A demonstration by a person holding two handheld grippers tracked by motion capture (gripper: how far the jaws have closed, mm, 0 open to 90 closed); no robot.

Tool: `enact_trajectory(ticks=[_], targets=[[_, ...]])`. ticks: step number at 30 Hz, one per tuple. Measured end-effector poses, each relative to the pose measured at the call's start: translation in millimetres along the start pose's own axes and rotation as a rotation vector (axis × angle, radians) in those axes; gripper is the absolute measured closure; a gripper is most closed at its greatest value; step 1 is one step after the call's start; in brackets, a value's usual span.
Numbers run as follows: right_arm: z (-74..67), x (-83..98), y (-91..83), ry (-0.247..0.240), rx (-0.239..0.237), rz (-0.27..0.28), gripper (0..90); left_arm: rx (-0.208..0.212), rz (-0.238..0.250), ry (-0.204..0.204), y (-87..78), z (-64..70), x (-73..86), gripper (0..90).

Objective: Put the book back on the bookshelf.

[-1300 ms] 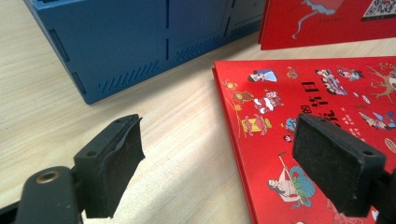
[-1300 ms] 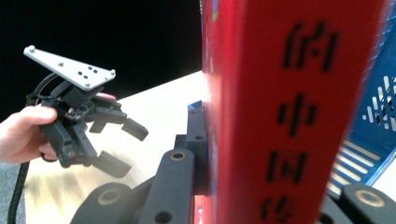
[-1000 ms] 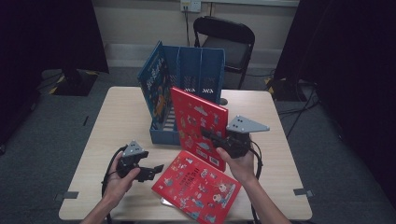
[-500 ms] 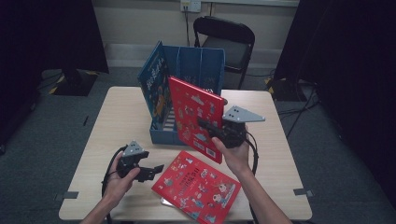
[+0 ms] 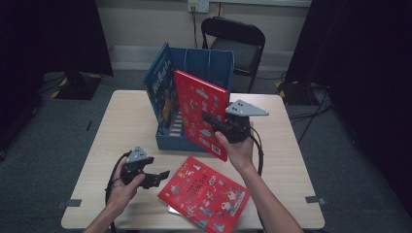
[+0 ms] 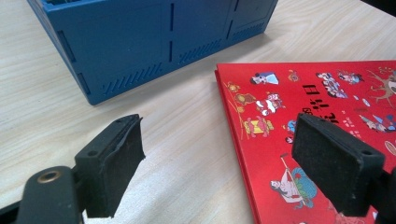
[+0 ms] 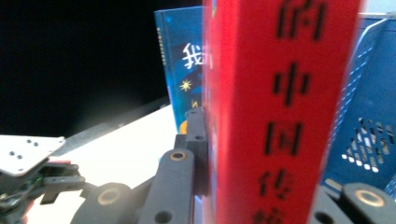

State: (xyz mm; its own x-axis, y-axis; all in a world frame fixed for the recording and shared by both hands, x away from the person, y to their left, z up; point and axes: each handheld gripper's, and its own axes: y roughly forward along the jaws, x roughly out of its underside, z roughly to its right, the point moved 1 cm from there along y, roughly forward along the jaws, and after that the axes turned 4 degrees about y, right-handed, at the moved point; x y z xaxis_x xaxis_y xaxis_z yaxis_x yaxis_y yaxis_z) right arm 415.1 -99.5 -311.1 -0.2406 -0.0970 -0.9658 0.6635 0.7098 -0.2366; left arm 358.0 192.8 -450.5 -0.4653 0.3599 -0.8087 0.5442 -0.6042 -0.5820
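The held red book [image 7: 280, 116] carries black Chinese characters down its spine, 中 and 国 among them; the blue book [image 7: 184, 70] behind it shows 我 in white beside a yellow star. The flat red book [image 6: 327, 116] has black characters and small cartoon figures on its glossy cover.

The right gripper [image 5: 214, 122] is clamped on the held book's lower edge, holding it upright and slightly tilted over the front of the blue bin [image 5: 204, 63], with the blue book standing at its left end. The left gripper [image 5: 158, 177] hangs wide open and grips nothing, just left of the flat book; its pads [image 6: 119, 158] are rough black foam.

The bin is slotted, ribbed plastic; the table [image 5: 121, 126] is pale wood grain.
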Motion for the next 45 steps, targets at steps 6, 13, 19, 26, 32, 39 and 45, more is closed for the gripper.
enact_trajectory(ticks=[6, 13, 19, 26, 32, 39, 45], targets=[[4.1, -4.5, 8.8, 0.019, 0.032, 0.007, 80.6, 0.003, -0.001, 0.001, 0.9, 0.5, 0.1, 16.2], [9.2, -10.2, 20.1, 0.038, 0.083, 0.0, 80.6, 0.002, 0.0, -0.003, 0.7, 0.2, 0.0, 16.3], [10.9, -13.4, 30.1, 0.053, 0.126, 0.018, 80.6, 0.001, -0.001, -0.007, 1.0, 0.5, 0.1, 16.3], [14.1, -15.6, 44.6, 0.061, 0.208, 0.022, 80.6, 0.007, -0.002, -0.003, 1.0, 1.3, 0.4, 16.4], [20.6, -11.8, 62.0, 0.072, 0.254, 0.005, 80.6, 0.007, -0.007, -0.002, 2.1, 0.8, 0.8, 16.5], [25.4, -12.3, 76.4, 0.085, 0.3, -0.002, 80.6, 0.01, -0.014, 0.01, 2.5, 1.3, 0.9, 16.8], [28.3, -14.5, 90.2, 0.078, 0.324, -0.012, 80.6, 0.025, -0.004, 0.017, 2.2, 2.5, 0.8, 16.8]])
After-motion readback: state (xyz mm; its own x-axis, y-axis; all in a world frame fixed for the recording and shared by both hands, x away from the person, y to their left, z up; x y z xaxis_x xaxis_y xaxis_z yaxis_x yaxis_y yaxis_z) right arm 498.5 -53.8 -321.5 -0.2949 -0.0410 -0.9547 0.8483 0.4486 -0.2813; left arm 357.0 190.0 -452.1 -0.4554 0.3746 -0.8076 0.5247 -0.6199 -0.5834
